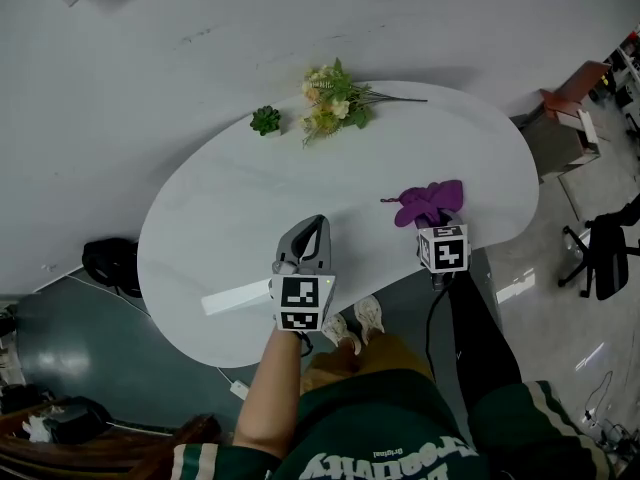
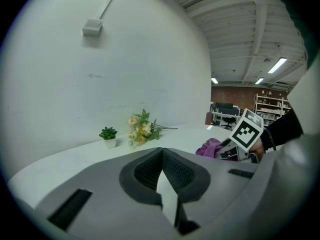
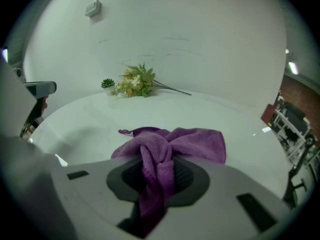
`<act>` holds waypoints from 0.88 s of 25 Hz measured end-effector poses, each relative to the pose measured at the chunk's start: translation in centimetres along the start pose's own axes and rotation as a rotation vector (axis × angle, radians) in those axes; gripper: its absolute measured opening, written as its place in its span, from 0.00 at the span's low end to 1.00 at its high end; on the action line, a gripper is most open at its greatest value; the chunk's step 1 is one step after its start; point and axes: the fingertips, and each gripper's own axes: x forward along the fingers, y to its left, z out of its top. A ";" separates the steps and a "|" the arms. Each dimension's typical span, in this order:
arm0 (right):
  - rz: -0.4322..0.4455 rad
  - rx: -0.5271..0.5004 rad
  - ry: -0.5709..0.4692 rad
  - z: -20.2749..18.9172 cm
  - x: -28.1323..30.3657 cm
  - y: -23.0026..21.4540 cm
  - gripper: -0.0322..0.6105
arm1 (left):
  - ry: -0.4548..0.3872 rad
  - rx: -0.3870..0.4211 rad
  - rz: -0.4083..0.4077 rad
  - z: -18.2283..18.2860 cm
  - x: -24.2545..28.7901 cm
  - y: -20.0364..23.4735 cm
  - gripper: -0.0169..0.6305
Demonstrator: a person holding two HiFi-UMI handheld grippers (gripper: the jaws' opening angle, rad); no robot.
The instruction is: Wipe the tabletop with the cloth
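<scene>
A purple cloth [image 1: 430,203] lies bunched at the right front part of the white oval table [image 1: 240,188]. My right gripper [image 1: 438,220] is shut on it; in the right gripper view a twisted fold of the cloth [image 3: 167,146] runs between the pads while the rest spreads onto the tabletop ahead. My left gripper [image 1: 312,230] hovers over the table's front middle, to the left of the cloth, shut with nothing in it. In the left gripper view its pads [image 2: 172,171] meet, and the cloth [image 2: 210,146] shows to the right.
A bunch of artificial flowers [image 1: 335,103] and a small potted plant [image 1: 265,120] sit at the table's far edge by the wall. Cardboard boxes [image 1: 570,118] and an office chair [image 1: 605,253] stand to the right, a black bag [image 1: 110,263] on the floor at left.
</scene>
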 end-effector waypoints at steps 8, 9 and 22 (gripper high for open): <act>0.115 -0.078 -0.002 0.3 0.4 0.6 0.18 | 0.050 0.019 0.019 -0.8 2.3 -1.9 0.03; 0.119 -0.082 0.000 0.4 0.5 0.7 0.18 | 0.052 0.025 0.027 -0.9 2.5 -2.0 0.03; 0.136 -0.002 0.009 0.9 0.8 3.7 0.18 | 0.041 0.024 0.094 -2.5 -2.0 4.5 0.03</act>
